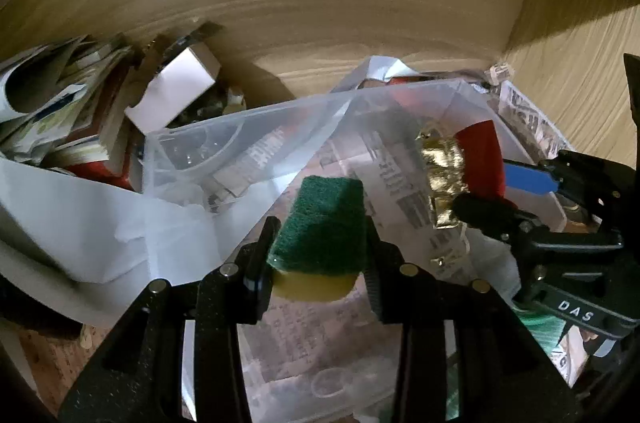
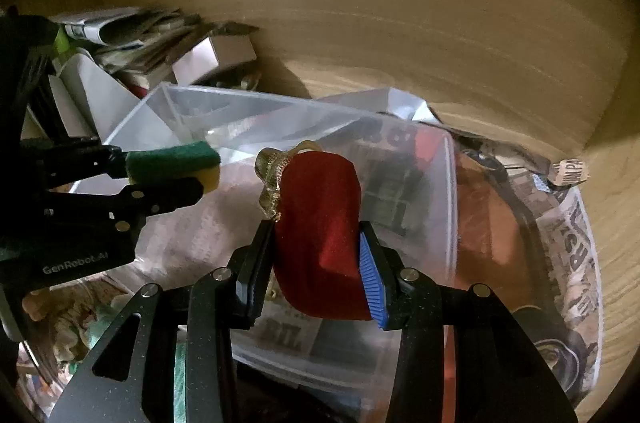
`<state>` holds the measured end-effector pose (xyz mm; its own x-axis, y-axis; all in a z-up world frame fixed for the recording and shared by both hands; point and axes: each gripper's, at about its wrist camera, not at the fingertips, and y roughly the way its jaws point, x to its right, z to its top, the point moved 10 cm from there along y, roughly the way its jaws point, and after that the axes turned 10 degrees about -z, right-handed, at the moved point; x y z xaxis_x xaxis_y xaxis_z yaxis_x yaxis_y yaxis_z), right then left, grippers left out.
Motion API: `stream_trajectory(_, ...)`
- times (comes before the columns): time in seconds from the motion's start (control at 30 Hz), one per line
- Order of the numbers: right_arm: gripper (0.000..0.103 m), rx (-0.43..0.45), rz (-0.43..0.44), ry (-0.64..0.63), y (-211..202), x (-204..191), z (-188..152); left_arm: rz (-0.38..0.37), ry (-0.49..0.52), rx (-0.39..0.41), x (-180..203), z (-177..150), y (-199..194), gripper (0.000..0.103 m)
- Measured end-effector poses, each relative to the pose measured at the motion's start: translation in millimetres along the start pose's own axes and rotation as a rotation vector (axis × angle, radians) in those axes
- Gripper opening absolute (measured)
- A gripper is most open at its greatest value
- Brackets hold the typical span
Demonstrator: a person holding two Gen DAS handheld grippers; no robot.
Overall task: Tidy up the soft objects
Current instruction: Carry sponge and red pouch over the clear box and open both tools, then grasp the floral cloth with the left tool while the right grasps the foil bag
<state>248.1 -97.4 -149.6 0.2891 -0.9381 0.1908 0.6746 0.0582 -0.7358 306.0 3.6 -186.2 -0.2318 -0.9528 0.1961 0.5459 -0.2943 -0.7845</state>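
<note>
My left gripper point(image 1: 320, 247) is shut on a green-and-yellow sponge point(image 1: 324, 223) and holds it above a clear plastic bin point(image 1: 192, 139). My right gripper point(image 2: 318, 255) is shut on a red velvet pouch with gold trim point(image 2: 320, 223), also above the bin point(image 2: 448, 183). In the left wrist view the pouch point(image 1: 480, 159) and right gripper point(image 1: 500, 191) are at the right. In the right wrist view the sponge point(image 2: 176, 165) and left gripper point(image 2: 172, 179) are at the left. The bin looks empty, with newspaper showing through it.
Newspaper point(image 2: 576, 255) lies under the bin on a wooden shelf. A pile of papers and booklets point(image 1: 60, 111) and a small white box point(image 1: 180, 91) sit at the left. A wooden back wall point(image 1: 320, 3) stands close behind, with a side wall point(image 1: 580, 71) at the right.
</note>
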Motion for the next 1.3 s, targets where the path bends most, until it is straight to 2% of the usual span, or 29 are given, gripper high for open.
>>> stream_trajectory(0.13, 0.042, -0.016, 0.002, -0.015, 2, -2, -1, 0.002, 0.002, -0.014, 0, 1, 4, 0.045)
stream_trajectory(0.2, 0.054, -0.009, -0.004, -0.016, -1, -1, -1, 0.000, 0.004, -0.008, 2, 2, 2, 0.052)
stream_trajectory(0.23, 0.056, 0.001, -0.011, -0.015, -3, 0, 0, 0.003, 0.005, -0.002, 2, 3, 2, 0.054)
stream_trajectory(0.3, 0.059, 0.028, -0.018, -0.014, -12, 2, 3, 0.010, 0.009, 0.026, 1, 6, -6, 0.060)
stream_trajectory(0.43, 0.061, 0.084, -0.025, -0.003, -28, 4, 13, 0.002, 0.008, 0.092, 4, 13, -31, 0.060)
stream_trajectory(0.5, 0.065, 0.123, -0.024, 0.004, -40, 5, 18, 0.004, 0.011, 0.135, 4, 15, -49, 0.064)
stream_trajectory(0.67, 0.068, 0.230, -0.020, 0.025, -85, 3, 22, 0.025, 0.031, 0.228, 9, 15, -89, 0.065)
stream_trajectory(0.83, 0.076, 0.324, -0.015, 0.021, -124, -2, 17, 0.043, 0.039, 0.274, 6, -5, -117, 0.067)
stream_trajectory(0.87, 0.077, 0.338, -0.016, 0.019, -131, -4, 15, 0.046, 0.037, 0.276, 5, -12, -121, 0.070)
stream_trajectory(0.9, 0.077, 0.352, -0.012, 0.017, -138, -6, 12, 0.049, 0.032, 0.276, 3, -17, -124, 0.079)
stream_trajectory(0.97, 0.078, 0.362, -0.002, 0.018, -143, -8, 7, 0.056, 0.023, 0.283, -1, -29, -128, 0.086)
stream_trajectory(1.1, 0.078, 0.351, 0.008, 0.029, -146, -16, -14, 0.080, 0.020, 0.264, -5, -57, -129, 0.086)
stream_trajectory(1.3, 0.078, 0.276, 0.046, 0.059, -131, -31, -50, 0.078, -0.013, 0.205, -7, -99, -120, 0.087)
